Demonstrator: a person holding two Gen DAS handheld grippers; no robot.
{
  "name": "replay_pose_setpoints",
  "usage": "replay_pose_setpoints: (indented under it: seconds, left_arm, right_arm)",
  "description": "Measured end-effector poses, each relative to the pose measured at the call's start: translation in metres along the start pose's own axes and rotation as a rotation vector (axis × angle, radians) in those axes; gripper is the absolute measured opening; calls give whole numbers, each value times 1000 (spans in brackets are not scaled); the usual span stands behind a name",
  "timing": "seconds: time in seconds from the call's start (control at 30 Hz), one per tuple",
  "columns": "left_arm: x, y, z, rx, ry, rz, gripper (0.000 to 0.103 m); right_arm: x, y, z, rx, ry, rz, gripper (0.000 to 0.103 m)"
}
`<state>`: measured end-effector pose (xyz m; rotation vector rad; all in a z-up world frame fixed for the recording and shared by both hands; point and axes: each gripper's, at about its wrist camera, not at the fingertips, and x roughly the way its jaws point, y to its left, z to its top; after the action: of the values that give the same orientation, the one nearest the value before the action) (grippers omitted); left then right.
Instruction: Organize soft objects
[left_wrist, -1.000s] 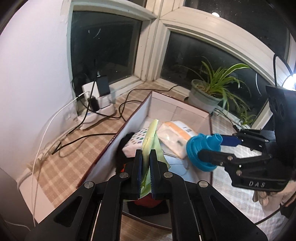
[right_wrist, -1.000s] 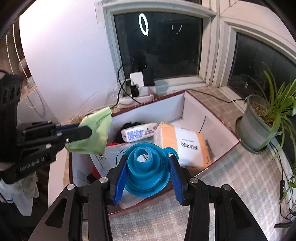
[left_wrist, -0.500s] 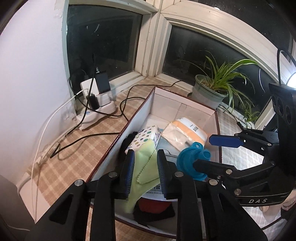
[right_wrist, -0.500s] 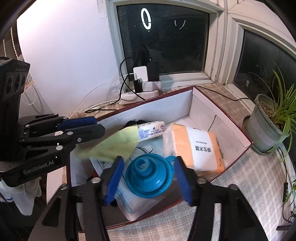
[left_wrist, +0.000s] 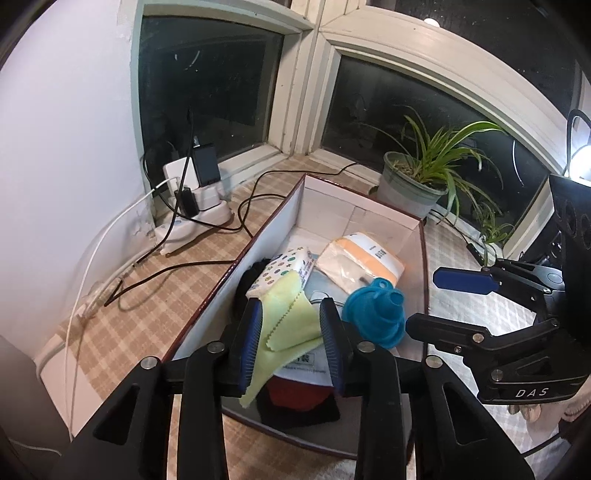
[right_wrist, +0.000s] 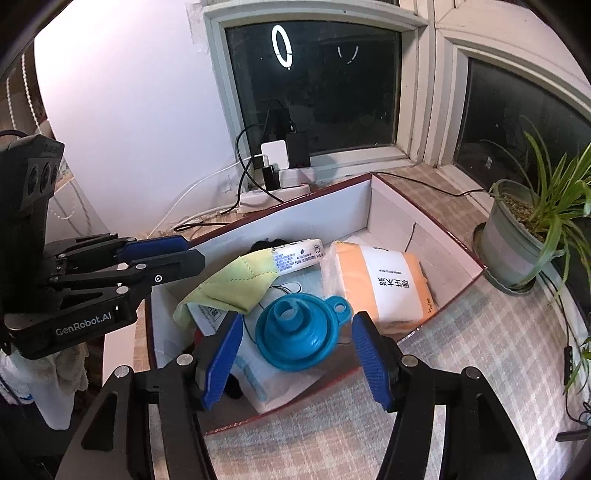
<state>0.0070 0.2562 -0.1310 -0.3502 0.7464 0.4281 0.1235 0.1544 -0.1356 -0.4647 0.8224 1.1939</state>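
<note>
On the checked sill, the box (right_wrist: 391, 206) held a cloth (left_wrist: 291, 317) and funnel (right_wrist: 299, 338), both lying free below the wide-open, empty left gripper (left_wrist: 291, 345) and right gripper (right_wrist: 297, 360).

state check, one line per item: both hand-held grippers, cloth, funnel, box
left hand-held gripper: open, holding nothing
right hand-held gripper: open, holding nothing
green cloth: loose, draped over items in the box
blue funnel: collapsed, lying in the box
box: open, no lid on
tissue pack: sealed, lying flat
</note>
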Motion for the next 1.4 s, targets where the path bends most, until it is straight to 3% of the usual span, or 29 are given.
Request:
replay_pose_setpoints:
  seconds: [0.2, 0.3, 0.47, 0.6, 0.9, 1.4]
  left_arm:
    - [-16, -11, -7, 24, -4, -8, 31]
    - [-27, -15, -13, 28, -13, -12, 43]
    - [-50, -18, -23, 10, -31, -25, 46]
    - [-72, -23, -32, 5, -56, -28, 61]
    - [-121, -46, -58, 25, -87, -33, 78]
    - [-160, -81, -82, 83, -111, -24, 79]
  right_arm:
    - [-16, 7, -7, -7, -15, -13, 65]
    - [-23, 11, -12, -13, -23, -35, 66]
    - [-41, 18, -23, 8, -41, -54, 69]
    - [-66, 16, -36, 77, -74, -61, 76]
    - [-131, 15, -75, 220, -151, -165, 78]
    - [-193, 43, -120, 253, -224, -269, 80]
